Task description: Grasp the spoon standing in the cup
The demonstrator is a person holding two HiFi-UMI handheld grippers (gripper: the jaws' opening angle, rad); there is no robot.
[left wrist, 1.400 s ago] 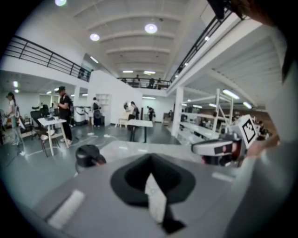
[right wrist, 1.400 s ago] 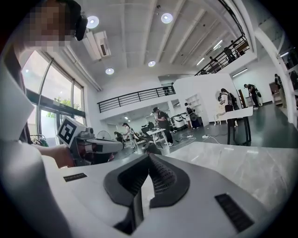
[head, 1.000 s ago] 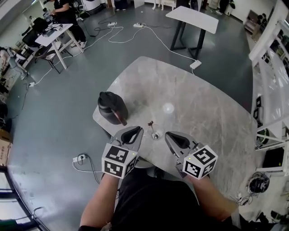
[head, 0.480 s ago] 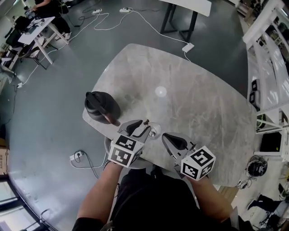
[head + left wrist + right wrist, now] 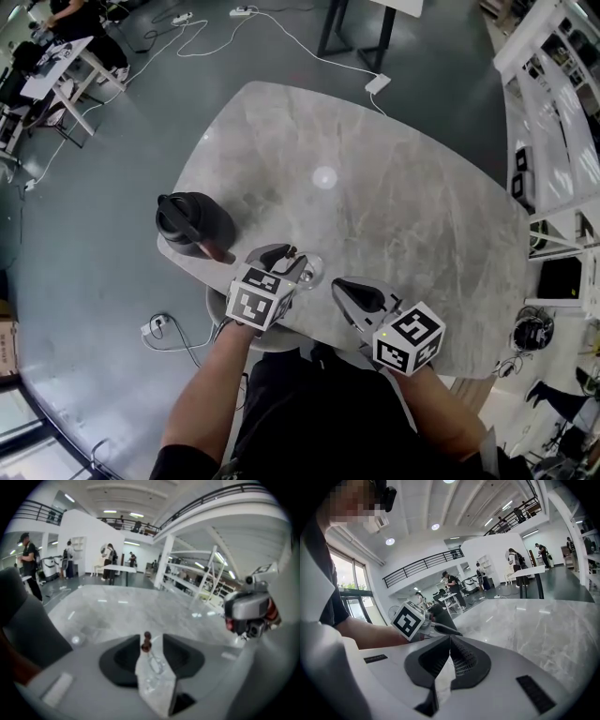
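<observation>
Jaws of left gripper (image 5: 152,644) opening around spoon (image 5: 146,642) in cup (image 5: 155,665); right gripper's (image 5: 450,641) together.

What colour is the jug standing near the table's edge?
The jug is black, with a brownish handle; the head view shows it best.

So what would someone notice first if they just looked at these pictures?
The big grey marble table, with two marker-cube tongs at its near edge. The left tongs are opening around a spoon standing in a little glass cup; the right tongs are shut and empty. A dark jug sits at the table's left edge.
</observation>
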